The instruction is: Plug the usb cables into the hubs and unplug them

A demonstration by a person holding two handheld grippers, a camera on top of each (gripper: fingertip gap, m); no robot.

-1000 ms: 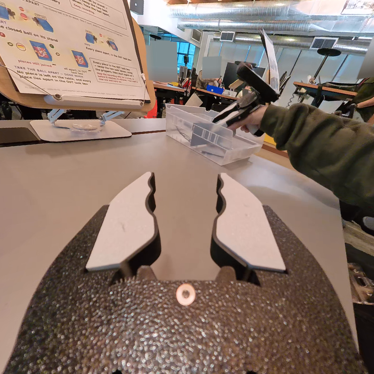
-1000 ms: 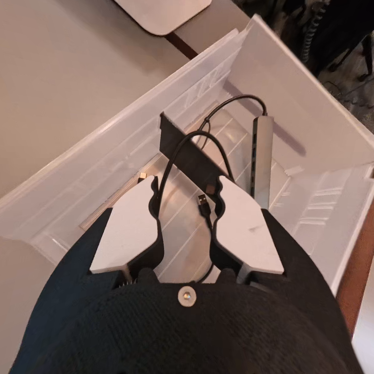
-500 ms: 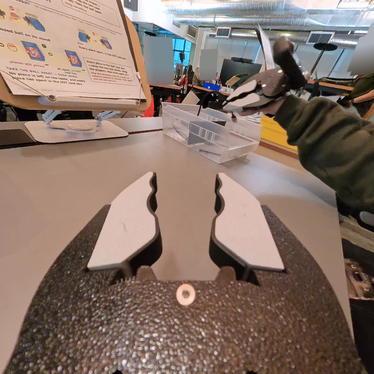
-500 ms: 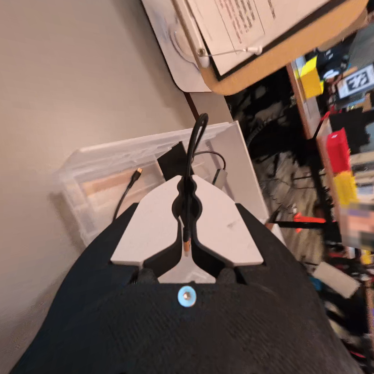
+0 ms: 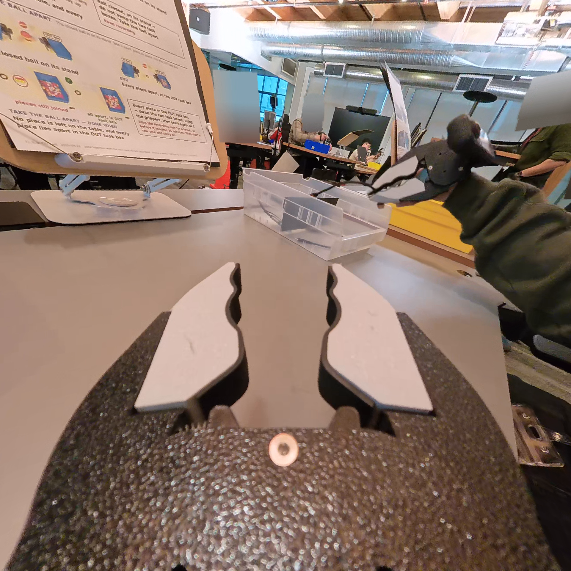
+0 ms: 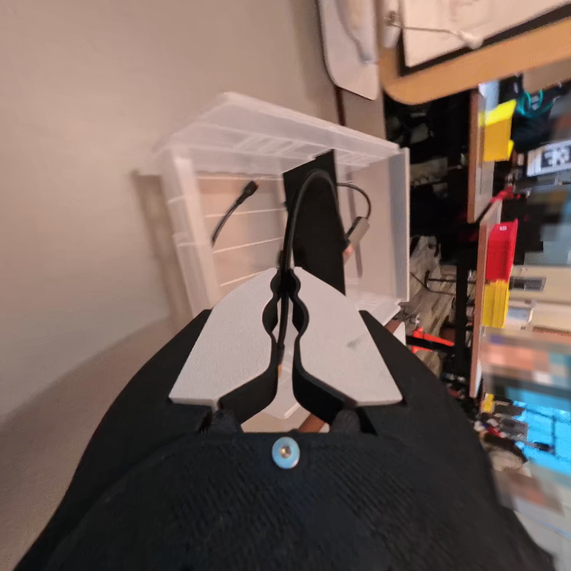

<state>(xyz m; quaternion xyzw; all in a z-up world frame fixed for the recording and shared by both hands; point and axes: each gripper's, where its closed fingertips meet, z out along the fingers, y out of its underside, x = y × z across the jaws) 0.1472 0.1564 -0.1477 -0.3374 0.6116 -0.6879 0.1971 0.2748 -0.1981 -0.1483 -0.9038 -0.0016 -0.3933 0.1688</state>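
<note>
A clear plastic bin (image 5: 355,238) stands on the grey table (image 5: 108,278), split by a black divider (image 6: 318,234). My right gripper (image 6: 285,273) is shut on a black USB cable (image 6: 289,222) and holds it above the bin; the cable arches up from the fingertips and its plug end hangs between the fingers. A grey hub (image 6: 358,231) lies in the far compartment with its own lead. Another cable end (image 6: 234,207) lies in the near compartment. My left gripper (image 5: 282,272) is open and empty, low over the table. In the left wrist view, the right gripper (image 5: 375,194) hovers over the bin's right end.
A document stand (image 5: 92,77) with a printed sheet stands at the table's back left on a white base (image 5: 111,207). A green sleeve (image 5: 519,247) reaches in from the right. The table's right edge (image 5: 482,324) lies close by. Desks and people are far behind. One gripper's finger ends stand about 40 cm off the other's. The left gripper is farther from the grey hub (image 6: 358,231), some 50 cm, than the right, some 25 cm.
My right gripper has shut on the black cable in the bin, lifted it out and drawn back, rolling sideways. My left gripper has stayed open in place.
</note>
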